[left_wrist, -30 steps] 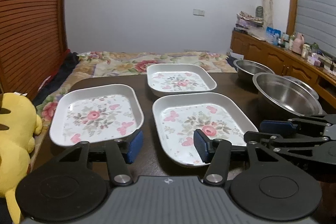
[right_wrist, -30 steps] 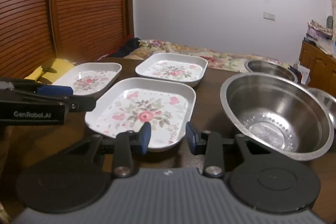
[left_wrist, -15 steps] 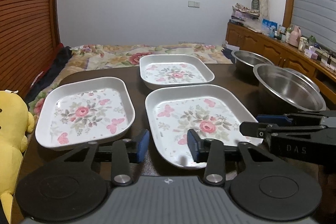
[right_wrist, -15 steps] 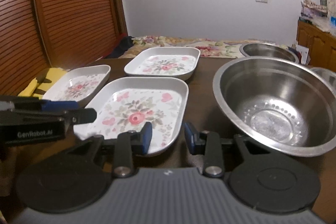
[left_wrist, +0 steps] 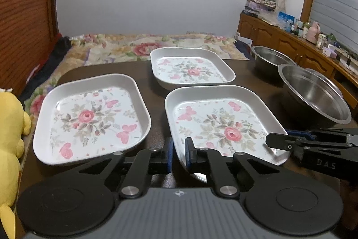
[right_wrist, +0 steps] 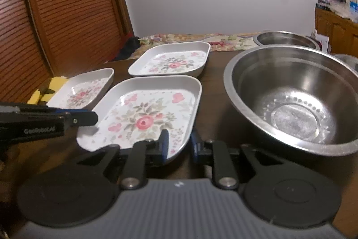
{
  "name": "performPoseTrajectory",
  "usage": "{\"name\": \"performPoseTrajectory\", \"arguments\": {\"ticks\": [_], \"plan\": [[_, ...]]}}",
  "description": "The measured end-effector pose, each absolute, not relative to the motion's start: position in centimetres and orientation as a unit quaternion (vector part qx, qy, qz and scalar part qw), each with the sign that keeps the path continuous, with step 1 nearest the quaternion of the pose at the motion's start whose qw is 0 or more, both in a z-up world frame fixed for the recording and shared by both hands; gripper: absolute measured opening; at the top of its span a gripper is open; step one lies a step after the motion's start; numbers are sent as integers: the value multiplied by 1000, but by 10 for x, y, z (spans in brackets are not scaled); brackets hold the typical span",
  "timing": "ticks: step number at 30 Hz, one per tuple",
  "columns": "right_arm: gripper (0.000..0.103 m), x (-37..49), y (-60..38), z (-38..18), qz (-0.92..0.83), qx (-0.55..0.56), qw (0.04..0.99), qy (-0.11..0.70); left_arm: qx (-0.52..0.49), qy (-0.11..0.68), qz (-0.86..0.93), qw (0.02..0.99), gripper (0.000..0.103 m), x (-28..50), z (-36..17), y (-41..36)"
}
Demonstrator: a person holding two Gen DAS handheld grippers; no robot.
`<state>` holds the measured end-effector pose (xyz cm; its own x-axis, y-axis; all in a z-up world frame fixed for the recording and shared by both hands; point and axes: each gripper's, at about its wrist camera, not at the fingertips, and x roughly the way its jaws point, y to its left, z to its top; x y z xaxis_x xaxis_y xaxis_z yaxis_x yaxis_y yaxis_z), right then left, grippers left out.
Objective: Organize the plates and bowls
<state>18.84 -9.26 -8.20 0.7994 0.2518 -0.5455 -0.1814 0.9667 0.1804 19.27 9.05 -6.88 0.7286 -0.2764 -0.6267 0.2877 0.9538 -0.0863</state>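
Jaws of the left gripper (left_wrist: 178, 155) are pressed onto the near-left rim of the nearest floral plate (left_wrist: 223, 124), one pad inside the wall, one outside. Jaws of the right gripper (right_wrist: 178, 145) are closing on the near-right corner of the same plate; the rim sits between the pads, and contact on the outer pad cannot be told for sure.

Plate position: on the dark worktop (left_wrist: 154, 91), at the front, between a second floral plate (left_wrist: 89, 115) to its left and a large steel bowl (right_wrist: 295, 95) to its right. A third floral plate (left_wrist: 190, 67) lies just behind it, close to its far rim. A second steel bowl (left_wrist: 270, 57) stands further back on the right, and the edge of what may be a third shows at the right margin of the right wrist view. Beyond the worktop: a bed with a flowered cover (left_wrist: 138, 46); a yellow soft toy (left_wrist: 11, 138) at the left edge.

Step in hand, as judged: a two-sided grasp on the front plate, first move of stacking the plates. Nothing is stacked yet.

Next move calls for: right grip fully seated before any lift; both sides raised together and kept level; enough height to clear the neighbouring rim; then lowering squarely into another plate so the walls nest. Risk: a thin rim slipping out of one pair of pads and tipping the plate.
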Motion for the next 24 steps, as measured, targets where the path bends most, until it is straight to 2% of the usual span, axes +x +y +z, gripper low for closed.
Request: {"name": "performPoseTrajectory", "arguments": {"ticks": [8,24], "plan": [[20,179,-100,-77,129,63,945,292,16,332,-153,931,9,167,-63,89],[20,109,-107,-69,160,54,948,269,-13,319,-154,935,10,77,-58,94]]}}
